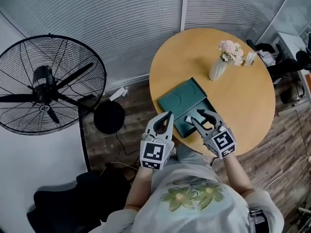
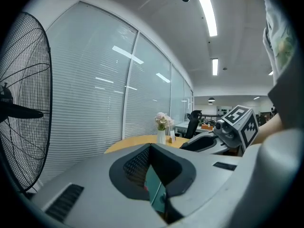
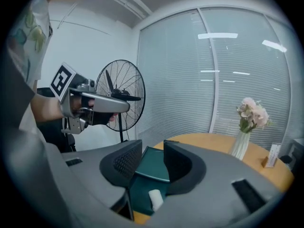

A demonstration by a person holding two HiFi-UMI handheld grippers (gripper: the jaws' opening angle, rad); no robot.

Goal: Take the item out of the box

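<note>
Shirt front [image 1: 194, 200] is filling the lower head view. Just beyond it I am holding the left tool [image 1: 164, 116] and right tool [image 1: 198, 115], both with jaws apart and gripping nothing. Green box [image 1: 182, 98] is lying near the round worktop's [image 1: 243, 81] near edge, long sides running diagonally toward the vase [image 1: 217, 69]. White item [image 3: 155, 198] is lying in the box, below the right tool's jaws. Fan [image 1: 46, 84] is standing well apart at left, and bare worktop is lying right of the box.
</note>
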